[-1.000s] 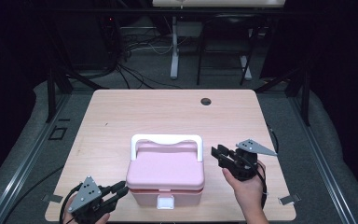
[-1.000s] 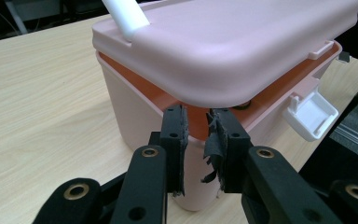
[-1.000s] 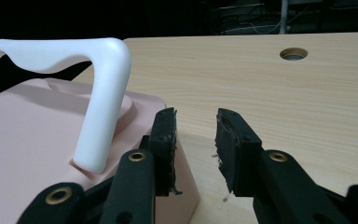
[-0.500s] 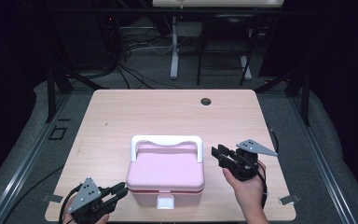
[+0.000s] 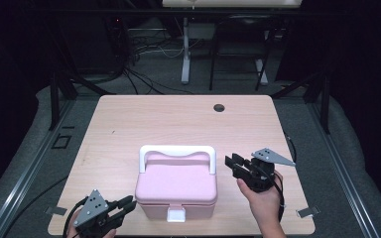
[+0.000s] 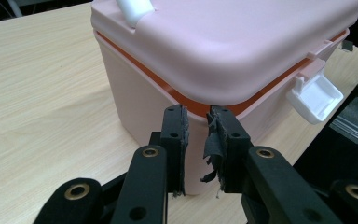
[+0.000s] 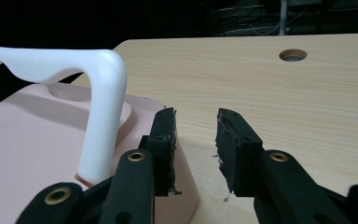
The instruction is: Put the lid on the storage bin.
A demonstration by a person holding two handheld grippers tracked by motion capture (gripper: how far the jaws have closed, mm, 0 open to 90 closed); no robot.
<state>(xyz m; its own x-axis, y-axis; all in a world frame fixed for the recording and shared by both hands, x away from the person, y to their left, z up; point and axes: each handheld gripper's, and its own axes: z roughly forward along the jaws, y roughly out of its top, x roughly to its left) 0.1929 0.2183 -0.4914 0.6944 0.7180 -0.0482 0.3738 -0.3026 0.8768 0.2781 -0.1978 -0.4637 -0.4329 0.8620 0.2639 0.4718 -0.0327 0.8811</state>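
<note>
A pink lidded box point(image 5: 176, 184) with a white handle point(image 5: 177, 150) upright and a white front latch point(image 5: 176, 214) stands at the table's near middle. My left gripper point(image 5: 125, 205) sits low at the box's front left corner, open by a narrow gap with nothing between the pads. In the left gripper view that gripper point(image 6: 198, 122) points at the box corner point(image 6: 144, 88), under the orange seam below the lid. My right gripper point(image 5: 233, 164) hovers open just right of the box, level with the lid. In the right gripper view its jaws point(image 7: 196, 123) stand beside the handle's post point(image 7: 103, 98), gripping nothing.
The light wooden table point(image 5: 178, 119) has a round cable hole point(image 5: 219, 107) at its far right. Bare tabletop lies behind and to both sides of the box. Dark floor, cables and frame legs surround the table.
</note>
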